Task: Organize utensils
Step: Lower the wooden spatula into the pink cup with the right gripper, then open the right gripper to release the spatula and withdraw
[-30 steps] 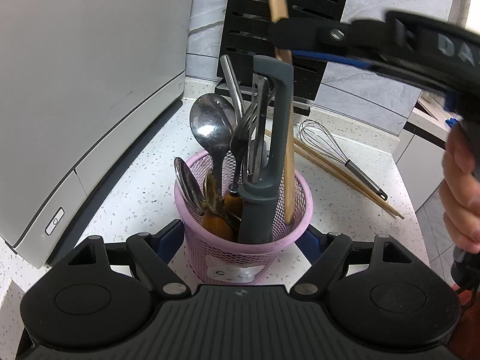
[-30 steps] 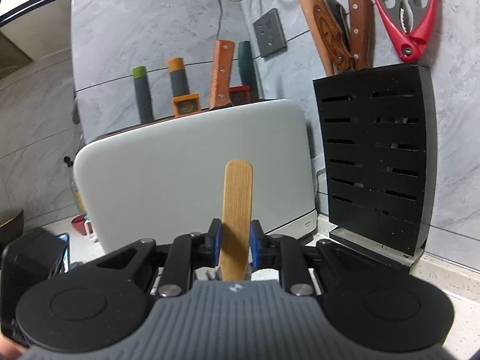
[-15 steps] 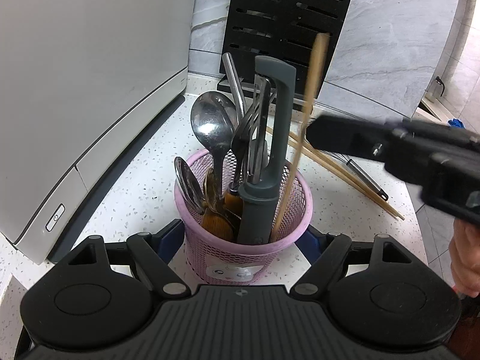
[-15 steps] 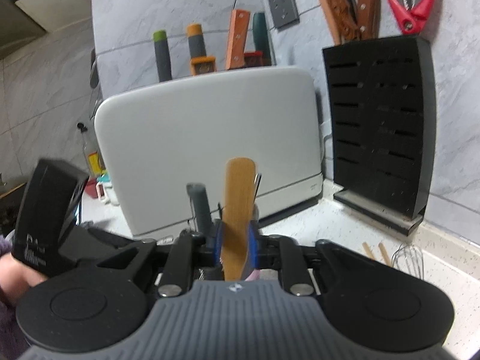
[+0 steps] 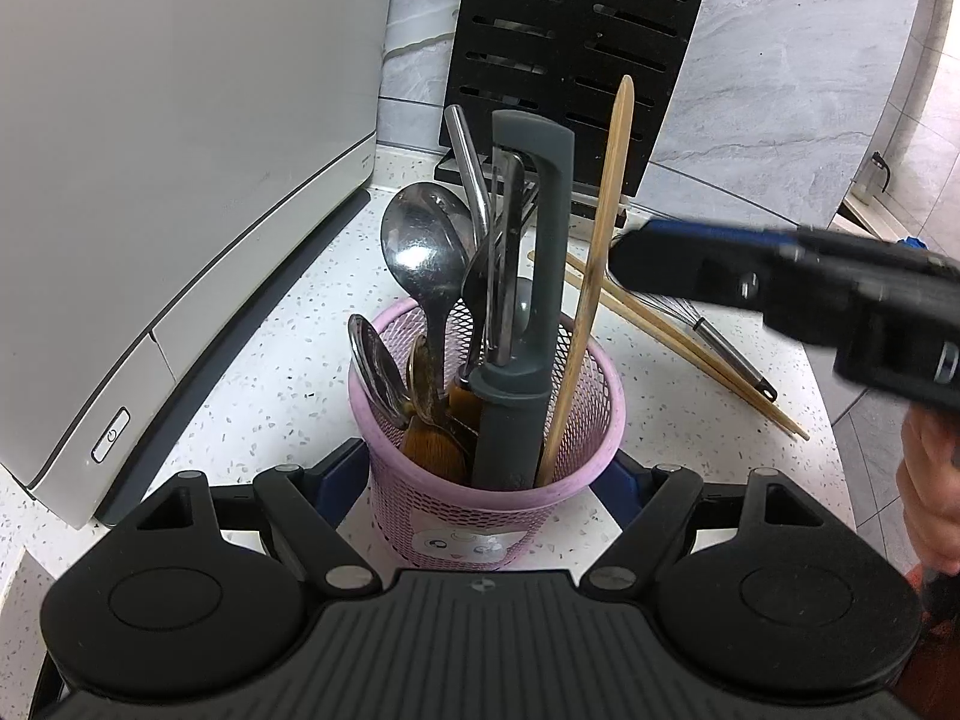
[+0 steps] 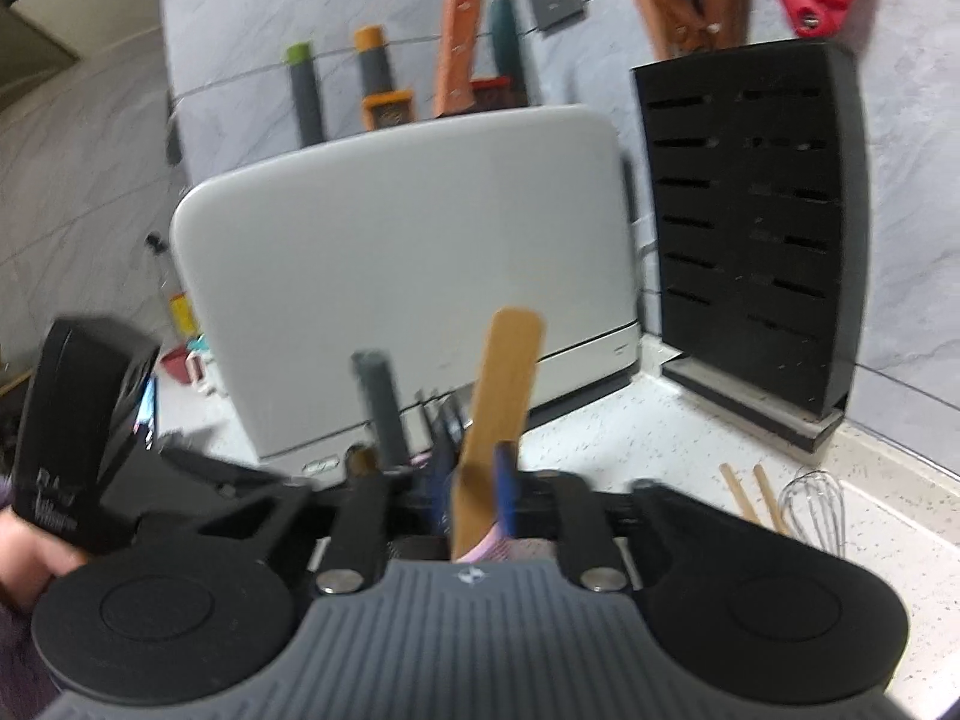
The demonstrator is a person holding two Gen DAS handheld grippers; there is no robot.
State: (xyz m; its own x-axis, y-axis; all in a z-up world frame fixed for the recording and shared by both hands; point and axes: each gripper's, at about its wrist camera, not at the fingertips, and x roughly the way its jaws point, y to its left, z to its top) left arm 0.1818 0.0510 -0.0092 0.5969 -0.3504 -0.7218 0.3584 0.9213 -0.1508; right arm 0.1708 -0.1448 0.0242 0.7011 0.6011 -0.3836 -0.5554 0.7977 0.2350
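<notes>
The right claw (image 6: 474,483), jaws just opening off the stiff, light wooden spatula (image 5: 591,294) leaning inside the pink basket (image 5: 420,504), which the left claw (image 5: 487,474) clamps; any regrip suits its upper handle.

A basket (image 5: 492,480) of utensils stands near the counter's (image 5: 288,360) front edge; chopsticks (image 5: 690,348) and a whisk (image 5: 720,348) lie behind it, right.

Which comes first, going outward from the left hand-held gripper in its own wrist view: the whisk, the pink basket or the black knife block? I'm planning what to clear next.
1. Pink basket: between the left hand-held gripper fingers, nearest.
2. Whisk: lying on the counter behind the basket, to the right.
3. Black knife block: upright against the back wall, farthest.
</notes>
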